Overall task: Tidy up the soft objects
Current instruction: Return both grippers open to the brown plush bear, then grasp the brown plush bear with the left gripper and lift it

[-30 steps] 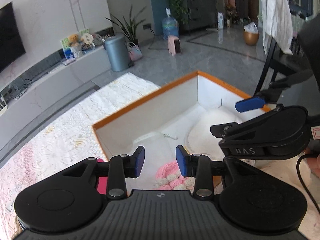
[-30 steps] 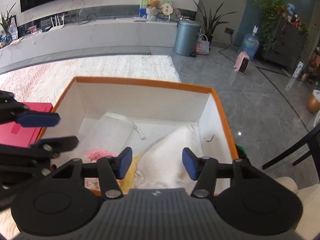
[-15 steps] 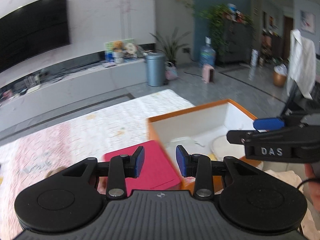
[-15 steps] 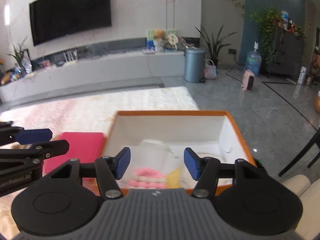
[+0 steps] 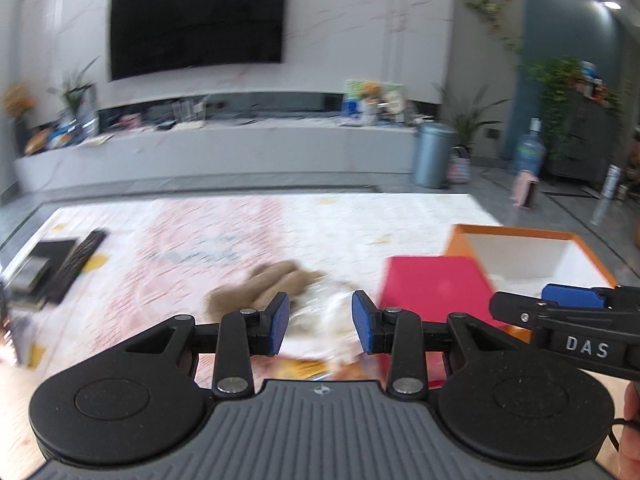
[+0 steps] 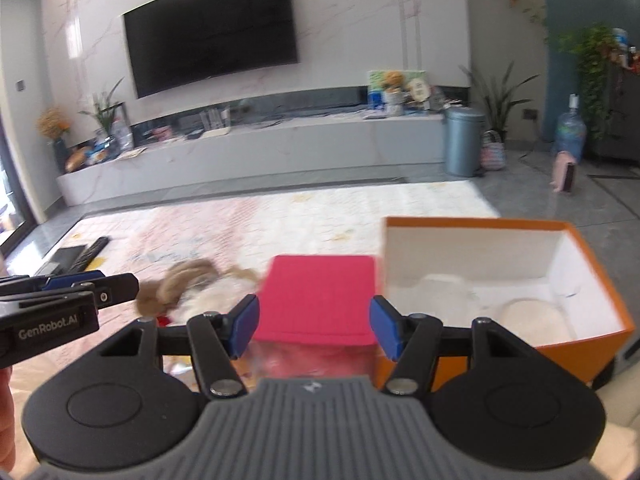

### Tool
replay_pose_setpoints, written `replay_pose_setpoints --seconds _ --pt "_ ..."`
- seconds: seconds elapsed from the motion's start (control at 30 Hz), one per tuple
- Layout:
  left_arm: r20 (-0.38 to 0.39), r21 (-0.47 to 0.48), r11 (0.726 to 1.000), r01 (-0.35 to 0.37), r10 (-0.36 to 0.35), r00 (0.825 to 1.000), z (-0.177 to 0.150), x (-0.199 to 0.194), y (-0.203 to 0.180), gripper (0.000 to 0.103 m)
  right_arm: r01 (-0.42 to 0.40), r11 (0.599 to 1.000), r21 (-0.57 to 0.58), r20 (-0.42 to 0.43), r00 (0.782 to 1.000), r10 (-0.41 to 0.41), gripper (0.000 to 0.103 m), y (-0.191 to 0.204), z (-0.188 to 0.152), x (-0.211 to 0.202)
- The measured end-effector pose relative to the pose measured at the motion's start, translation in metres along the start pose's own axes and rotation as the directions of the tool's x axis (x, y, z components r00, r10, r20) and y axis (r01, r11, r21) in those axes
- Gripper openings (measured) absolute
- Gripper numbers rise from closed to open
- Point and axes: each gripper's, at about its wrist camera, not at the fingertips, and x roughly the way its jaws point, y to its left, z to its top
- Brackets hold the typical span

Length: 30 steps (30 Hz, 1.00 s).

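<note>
Bright, even daylight fills both fisheye views — ceiling spots glare far right. Motion blur smears the left-wrist view, notably the near rug (image 5: 248, 236); straight lines bow toward the edges.

The right gripper (image 6: 313, 327) hangs with its jaws apart and nothing between them, over the near edge of the pale rug (image 6: 280, 224). Beyond it a red box (image 6: 320, 296) lies touching the left wall of the orange box (image 6: 600, 276), which holds white soft items (image 6: 536, 318). A blurred brown plush (image 6: 180, 284) lies left of the red box, beside the left gripper (image 6: 80, 286)
</note>
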Motion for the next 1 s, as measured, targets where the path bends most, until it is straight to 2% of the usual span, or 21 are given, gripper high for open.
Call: replay_pose_setpoints --seconds 0.13,0.33,0.5,0.67,0.87,1.0 --pt "-0.028 -0.049 0.998 -0.040 0.039 0.999 -0.011 -0.001 0.032 0.042 -0.041 0.998 -0.044 -0.016 0.999 0.040 0.061 0.029 -0.008 0.012" --pt "-0.033 -0.051 0.993 -0.106 0.105 0.994 -0.030 -0.002 0.060 0.040 -0.058 0.993 -0.105 -0.051 0.997 0.053 0.061 0.059 -0.017 0.036" --pt "-0.020 -0.066 0.991 -0.112 0.111 0.994 -0.035 0.001 0.071 0.040 -0.067 0.984 -0.165 -0.054 0.997 0.058 0.061 0.075 -0.021 0.052" --pt "-0.037 -0.058 0.996 -0.063 0.061 0.997 -0.033 0.018 0.082 0.040 -0.101 0.977 -0.189 -0.092 0.992 0.085 0.061 0.083 -0.015 0.070" --pt "-0.070 0.086 0.996 -0.026 0.032 0.997 -0.023 0.039 0.080 0.041 -0.114 0.962 -0.250 -0.129 0.988 0.083 0.061 0.093 -0.005 0.101" --pt "-0.083 0.177 0.984 0.005 0.010 0.996 -0.016 0.062 0.083 0.047 -0.113 0.956 -0.272 -0.192 0.979 0.061 0.061 0.094 0.004 0.125"
